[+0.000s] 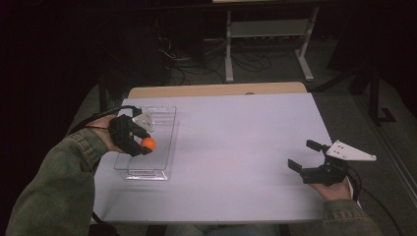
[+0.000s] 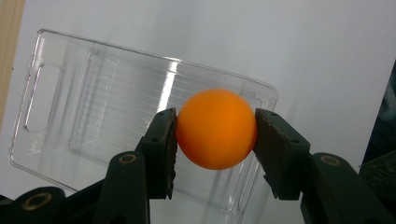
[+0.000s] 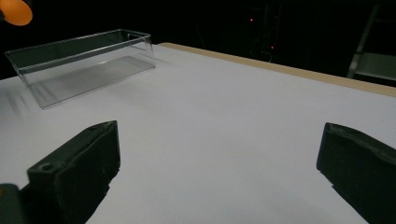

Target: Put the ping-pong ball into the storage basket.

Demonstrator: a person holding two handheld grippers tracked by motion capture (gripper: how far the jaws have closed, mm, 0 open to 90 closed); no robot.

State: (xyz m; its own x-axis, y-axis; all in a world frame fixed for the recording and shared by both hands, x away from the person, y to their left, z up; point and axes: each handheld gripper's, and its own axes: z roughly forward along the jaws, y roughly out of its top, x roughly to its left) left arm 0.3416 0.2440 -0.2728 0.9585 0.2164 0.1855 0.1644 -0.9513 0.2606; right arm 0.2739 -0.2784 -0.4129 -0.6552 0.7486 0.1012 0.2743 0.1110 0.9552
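An orange ball [image 2: 216,128] is clamped between the two black pads of my left gripper [image 1: 146,146], which hangs over a clear plastic bin [image 1: 162,123] on the left of the white table. The ball [image 1: 148,143] sits above the bin's open top, and the bin [image 2: 60,93] under it holds nothing. Far off at the table's right edge, my right gripper [image 1: 302,155] rests low with its jaws wide apart and nothing between them. From there the bin [image 3: 79,65] stands to the far left, with the ball [image 3: 15,11] above it.
The white tabletop [image 1: 236,147] has a wooden strip [image 1: 216,89] along its far edge. Behind the table stands a white metal frame [image 1: 268,34] with cables on the dark floor. A green-sleeved forearm [image 1: 59,187] comes in at the lower left.
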